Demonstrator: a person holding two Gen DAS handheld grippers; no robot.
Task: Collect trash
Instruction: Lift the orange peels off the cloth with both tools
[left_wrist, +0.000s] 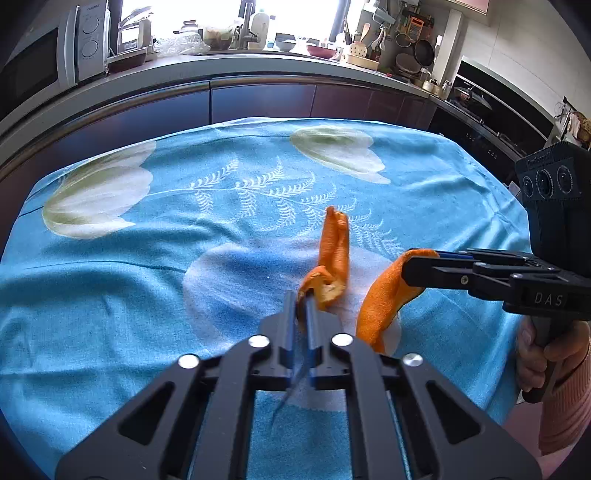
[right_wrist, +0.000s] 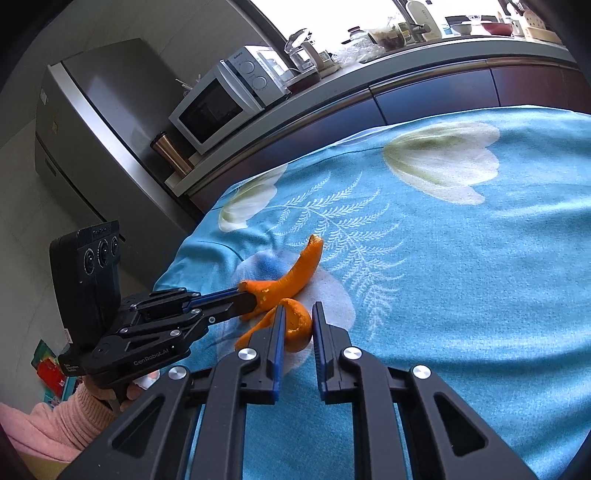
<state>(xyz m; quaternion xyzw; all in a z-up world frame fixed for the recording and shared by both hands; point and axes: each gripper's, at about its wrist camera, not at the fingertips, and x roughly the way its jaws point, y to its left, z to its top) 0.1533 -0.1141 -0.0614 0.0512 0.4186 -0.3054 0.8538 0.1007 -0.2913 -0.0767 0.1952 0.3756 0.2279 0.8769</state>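
Observation:
Two strips of orange peel lie on a blue flowered tablecloth (left_wrist: 129, 280). My left gripper (left_wrist: 301, 301) is shut on the near end of the long peel (left_wrist: 334, 247), which stretches away over the cloth. In the right wrist view the left gripper (right_wrist: 253, 295) comes in from the left, clamped on that long peel (right_wrist: 304, 264). My right gripper (right_wrist: 300, 314) is shut on the curled peel (right_wrist: 299, 326), with both blue pads against it. In the left wrist view the right gripper (left_wrist: 406, 269) pinches the top of that curled peel (left_wrist: 382, 302), which hangs down to the cloth.
The table's far edge faces dark cabinets under a crowded kitchen counter (left_wrist: 229, 64). A microwave (right_wrist: 221, 107) and a grey fridge (right_wrist: 96, 122) stand at the left. A person's hand (left_wrist: 535, 354) in a pink sleeve holds the right gripper's handle.

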